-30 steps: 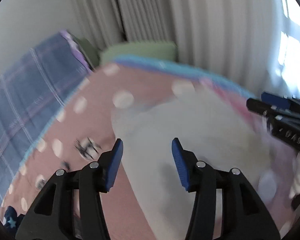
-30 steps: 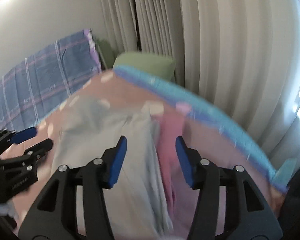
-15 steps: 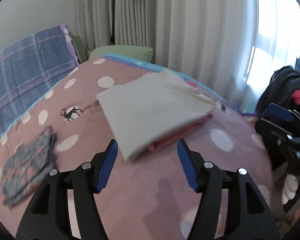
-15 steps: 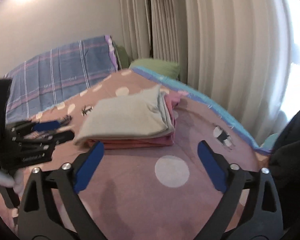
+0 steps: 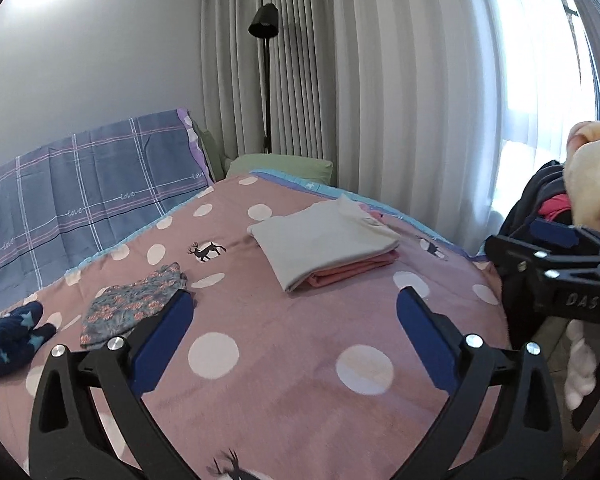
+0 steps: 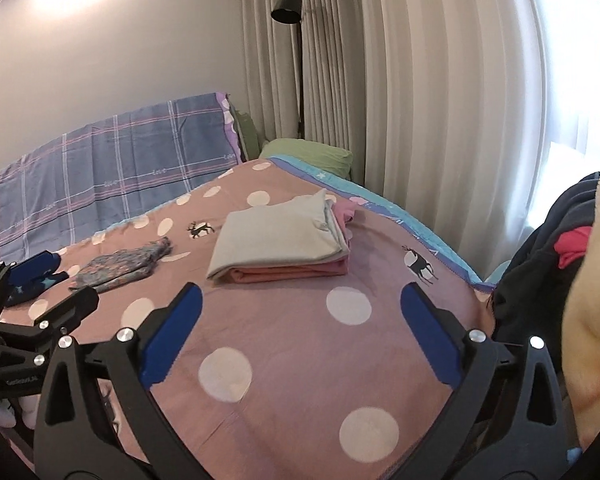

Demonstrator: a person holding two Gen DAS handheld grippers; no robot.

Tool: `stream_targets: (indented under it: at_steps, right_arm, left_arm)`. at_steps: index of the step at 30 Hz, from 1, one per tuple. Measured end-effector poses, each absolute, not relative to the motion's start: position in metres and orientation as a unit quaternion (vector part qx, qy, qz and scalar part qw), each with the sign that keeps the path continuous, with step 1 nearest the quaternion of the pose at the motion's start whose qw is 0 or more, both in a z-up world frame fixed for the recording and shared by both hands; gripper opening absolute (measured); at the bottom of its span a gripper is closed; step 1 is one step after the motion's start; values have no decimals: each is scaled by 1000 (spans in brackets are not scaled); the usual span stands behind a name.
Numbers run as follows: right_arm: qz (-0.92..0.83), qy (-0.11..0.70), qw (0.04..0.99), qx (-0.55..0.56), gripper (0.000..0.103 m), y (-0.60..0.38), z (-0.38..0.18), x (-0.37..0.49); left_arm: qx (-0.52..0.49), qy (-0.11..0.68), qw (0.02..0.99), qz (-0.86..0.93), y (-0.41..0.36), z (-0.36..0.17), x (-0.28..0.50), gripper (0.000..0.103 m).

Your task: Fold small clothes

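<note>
A folded stack, a pale grey garment (image 5: 324, 236) on a pink one (image 5: 352, 270), lies on the pink dotted bedspread (image 5: 292, 360) towards its far side. My left gripper (image 5: 296, 300) hovers well short of the stack, its jaws opening wide with nothing between them. My right gripper (image 6: 300, 292) is likewise back from the stack (image 6: 280, 240), its jaws opening and empty. A crumpled floral garment (image 5: 136, 300) and a navy star-print garment (image 5: 12, 336) lie at the left. Each gripper shows in the other's view: the right gripper (image 5: 548, 252) and the left gripper (image 6: 40, 284).
A blue plaid pillow (image 5: 80, 184) and a green pillow (image 5: 284, 164) lie at the head of the bed. A black floor lamp (image 5: 265, 28) stands before the curtains (image 5: 380, 100). Dark clothes (image 5: 536, 200) are heaped at the right, beside a cream fleece sleeve (image 6: 592, 300).
Both grippers have drawn back from over the folded stack and their jaws have spread wide. The stack stays on the bed; the floral and navy garments have come into view.
</note>
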State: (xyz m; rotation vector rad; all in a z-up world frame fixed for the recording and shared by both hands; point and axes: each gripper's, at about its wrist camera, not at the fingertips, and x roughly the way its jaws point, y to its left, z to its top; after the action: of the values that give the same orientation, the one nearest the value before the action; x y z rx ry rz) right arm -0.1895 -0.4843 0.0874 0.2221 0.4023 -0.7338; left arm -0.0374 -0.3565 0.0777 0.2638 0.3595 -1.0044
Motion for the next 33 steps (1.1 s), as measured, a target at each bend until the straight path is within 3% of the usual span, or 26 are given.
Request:
stream_targets:
  at_steps: [10,33]
  right_arm:
    - [-339,228,903,132,101,-469,72,-207]
    - [-329,254,904,99,101,-440,65,-188]
  left_arm:
    - [127,175,862,-458,-327,74,-73,102]
    - [95,219,870,-431,-298,61,-70,102]
